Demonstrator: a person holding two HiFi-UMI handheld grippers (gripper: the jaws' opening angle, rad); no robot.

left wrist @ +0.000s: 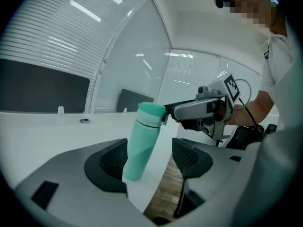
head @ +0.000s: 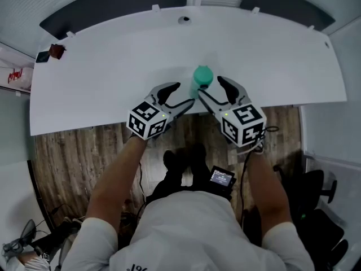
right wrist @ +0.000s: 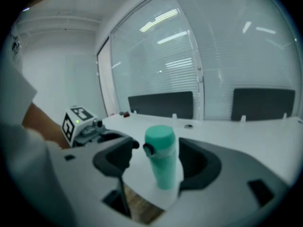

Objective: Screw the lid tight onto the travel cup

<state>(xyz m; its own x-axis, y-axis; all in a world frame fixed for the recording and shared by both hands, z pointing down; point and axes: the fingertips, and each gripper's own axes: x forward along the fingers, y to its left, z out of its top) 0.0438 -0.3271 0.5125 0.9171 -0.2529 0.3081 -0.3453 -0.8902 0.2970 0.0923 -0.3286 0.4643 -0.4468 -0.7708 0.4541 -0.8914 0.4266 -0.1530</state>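
Hands near me at the tabletop's [head: 113, 61] front edge: left claw [head: 181, 95] wide, right claw [head: 210, 88] wide, I grip nothing with either. Just past their tips, teal travel cup [head: 202, 77] upright on the white tabletop, lid [right wrist: 160, 137] on, pads clear of it

I'm holding my right gripper [right wrist: 160, 161] with its jaws wide apart. The teal travel cup [right wrist: 164, 171] is standing upright between them on the white table [right wrist: 236, 131], and neither pad is touching it. Its lid [right wrist: 159, 137] is sitting on top, with a small dark tab [right wrist: 147, 149] showing at the lid's left. Left of the cup, my left gripper [right wrist: 102, 135] is hovering near, its marker cube [right wrist: 74, 121] facing me. Behind the cup, dark panels [right wrist: 161, 104] are standing along the table's far edge.
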